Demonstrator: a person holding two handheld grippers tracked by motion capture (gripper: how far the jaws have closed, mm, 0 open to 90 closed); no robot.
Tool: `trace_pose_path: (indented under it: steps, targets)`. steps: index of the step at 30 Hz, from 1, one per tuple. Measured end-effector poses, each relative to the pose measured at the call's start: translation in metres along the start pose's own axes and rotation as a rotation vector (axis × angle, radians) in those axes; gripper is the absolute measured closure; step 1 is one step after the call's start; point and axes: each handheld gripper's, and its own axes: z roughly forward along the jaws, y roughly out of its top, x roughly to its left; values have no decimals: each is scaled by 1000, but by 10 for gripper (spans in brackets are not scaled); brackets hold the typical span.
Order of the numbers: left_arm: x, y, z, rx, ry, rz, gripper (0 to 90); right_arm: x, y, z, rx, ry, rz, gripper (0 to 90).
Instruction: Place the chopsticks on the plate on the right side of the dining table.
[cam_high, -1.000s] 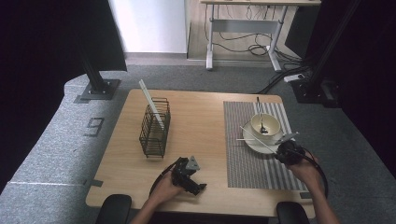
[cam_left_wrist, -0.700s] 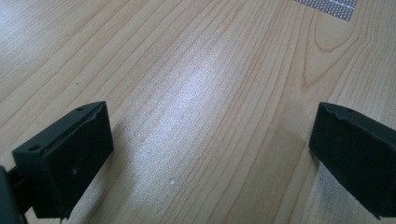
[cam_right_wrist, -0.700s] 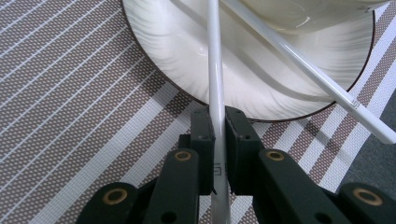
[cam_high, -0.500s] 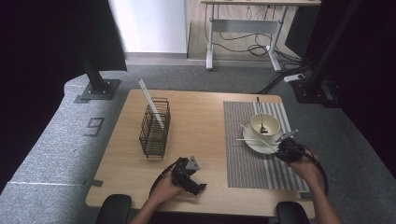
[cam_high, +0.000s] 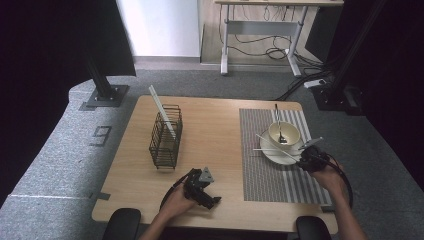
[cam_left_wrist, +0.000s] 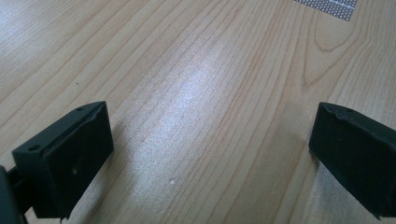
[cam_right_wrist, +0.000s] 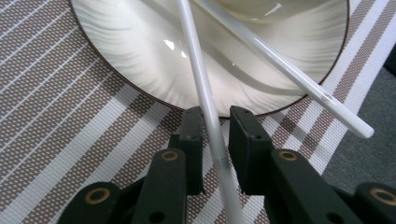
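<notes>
A white plate (cam_high: 272, 155) with a cream bowl (cam_high: 284, 132) on it sits on a striped placemat (cam_high: 270, 185). A spoon (cam_high: 278, 122) stands in the bowl. Two white chopsticks lie across the plate (cam_right_wrist: 121, 51). My right gripper (cam_high: 306, 161) is at the plate's near right rim. One chopstick (cam_right_wrist: 196, 70) runs between the jaws of the right gripper (cam_right_wrist: 215, 123). They have just been opening, and a thin gap shows on each side of it. The other chopstick (cam_right_wrist: 280, 63) lies to its right. My left gripper (cam_high: 212, 200) rests low over bare wood, its jaws (cam_left_wrist: 210, 154) wide open with nothing between them.
A black wire rack (cam_high: 165, 137) stands on the left half of the wooden table (cam_high: 215, 125), with a white flat piece (cam_high: 161, 112) leaning up out of it. Grey floor surrounds the table. A desk frame and cables stand beyond the far edge.
</notes>
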Motion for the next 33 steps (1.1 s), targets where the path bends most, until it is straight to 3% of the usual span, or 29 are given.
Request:
trace_pose_path:
  steps: [7,16,33]
  targets:
    - [0,0,0,0,0,0,0,-2,-3,0,-8,-24,20,651]
    - [0,0,0,0,0,0,0,-3,-3,1,-34,-97,21,436]
    - [0,0,0,0,0,0,0,-18,-6,5,-60,-194,119,356]
